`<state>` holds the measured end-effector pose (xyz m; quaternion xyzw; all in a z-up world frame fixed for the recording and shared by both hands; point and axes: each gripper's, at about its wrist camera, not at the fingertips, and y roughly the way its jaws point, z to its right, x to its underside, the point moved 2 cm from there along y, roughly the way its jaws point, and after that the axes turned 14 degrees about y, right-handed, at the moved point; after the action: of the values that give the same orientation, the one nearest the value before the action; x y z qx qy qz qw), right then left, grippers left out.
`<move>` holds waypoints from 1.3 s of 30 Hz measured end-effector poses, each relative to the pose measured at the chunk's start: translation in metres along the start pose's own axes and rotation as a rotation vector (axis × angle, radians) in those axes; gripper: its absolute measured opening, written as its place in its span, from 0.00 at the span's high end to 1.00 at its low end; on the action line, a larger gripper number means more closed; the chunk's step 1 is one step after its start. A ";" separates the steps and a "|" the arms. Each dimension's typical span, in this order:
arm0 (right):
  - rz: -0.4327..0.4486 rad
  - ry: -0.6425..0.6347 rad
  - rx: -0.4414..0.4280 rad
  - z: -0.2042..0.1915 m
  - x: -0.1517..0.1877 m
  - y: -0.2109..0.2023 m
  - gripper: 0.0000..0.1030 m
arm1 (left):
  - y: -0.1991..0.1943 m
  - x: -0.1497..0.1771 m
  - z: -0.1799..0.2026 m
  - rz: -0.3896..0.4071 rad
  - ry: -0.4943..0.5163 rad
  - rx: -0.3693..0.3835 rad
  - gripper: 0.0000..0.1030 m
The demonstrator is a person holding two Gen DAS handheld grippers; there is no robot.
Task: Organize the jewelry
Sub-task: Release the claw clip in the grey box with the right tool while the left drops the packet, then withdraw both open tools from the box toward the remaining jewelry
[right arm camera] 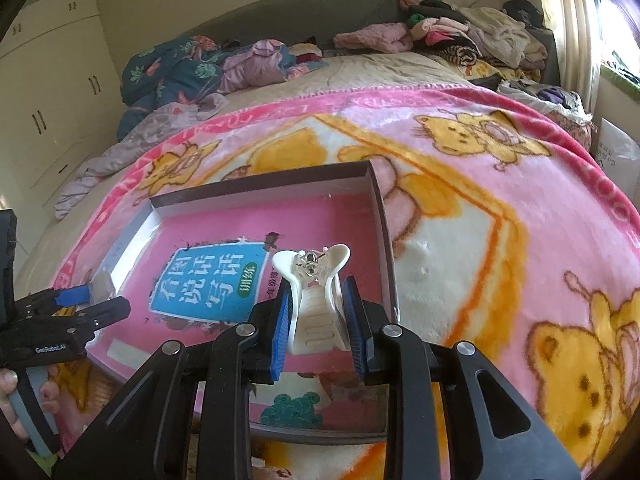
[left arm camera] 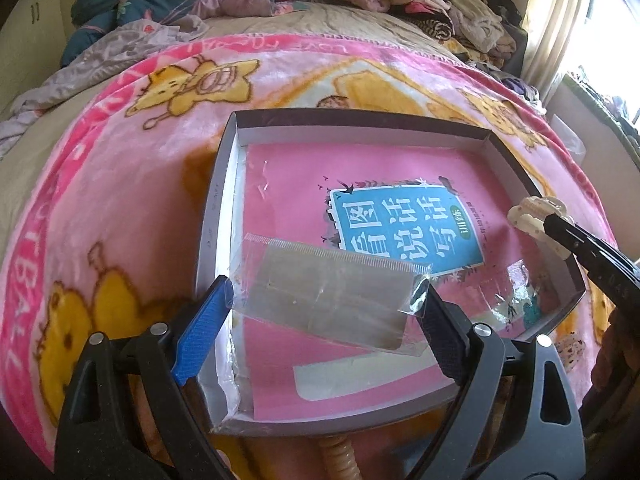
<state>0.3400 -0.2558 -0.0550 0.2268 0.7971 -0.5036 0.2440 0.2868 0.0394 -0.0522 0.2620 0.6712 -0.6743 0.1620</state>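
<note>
A shallow grey box (left arm camera: 224, 168) lies on the pink blanket, with a pink book (left arm camera: 304, 200) lying flat inside it. My left gripper (left arm camera: 320, 300) is shut on a comb in a clear plastic sleeve (left arm camera: 328, 292) and holds it over the box's near left part. My right gripper (right arm camera: 318, 320) is shut on a white hair claw clip (right arm camera: 314, 300) above the box's right side (right arm camera: 380, 208). The clip and the right gripper's finger also show in the left wrist view (left arm camera: 532, 216) at the box's right wall. The left gripper shows at the left edge of the right wrist view (right arm camera: 80, 300).
The box rests on a pink cartoon-bear blanket (left arm camera: 120, 208) spread over a bed. Piles of clothes (right arm camera: 460, 36) and a crumpled dark floral quilt (right arm camera: 172, 72) lie at the far end. A wardrobe (right arm camera: 52, 92) stands at left, a curtained window (right arm camera: 576, 20) at right.
</note>
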 end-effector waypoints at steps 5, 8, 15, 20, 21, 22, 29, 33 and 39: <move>0.010 0.018 -0.011 0.004 0.003 -0.008 0.53 | 0.002 0.000 0.002 -0.002 0.005 0.006 0.19; 0.016 0.011 -0.015 0.004 0.005 -0.016 0.46 | 0.002 -0.001 0.002 -0.003 0.005 0.009 0.18; 0.044 0.019 -0.035 0.008 0.012 -0.045 0.32 | -0.003 -0.001 0.001 0.008 0.000 0.006 0.10; 0.073 0.020 -0.039 0.010 0.016 -0.068 0.26 | -0.018 0.000 0.000 0.025 -0.007 0.001 0.10; 0.077 0.021 -0.041 0.010 0.017 -0.072 0.24 | -0.021 0.000 0.000 0.027 -0.009 0.000 0.10; 0.080 0.023 -0.042 0.011 0.018 -0.076 0.24 | -0.025 0.001 -0.001 0.031 -0.012 -0.002 0.10; 0.099 0.020 -0.043 0.012 0.026 -0.102 0.24 | -0.058 0.008 -0.002 0.070 -0.025 -0.017 0.09; 0.110 0.012 -0.046 0.011 0.031 -0.117 0.23 | -0.075 0.014 -0.001 0.088 -0.032 -0.021 0.09; 0.122 -0.005 -0.055 0.006 0.044 -0.137 0.21 | -0.099 0.027 0.003 0.119 -0.044 -0.016 0.09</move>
<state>0.2234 -0.3102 0.0105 0.2667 0.7949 -0.4663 0.2822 0.2084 0.0448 0.0133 0.2849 0.6563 -0.6636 0.2186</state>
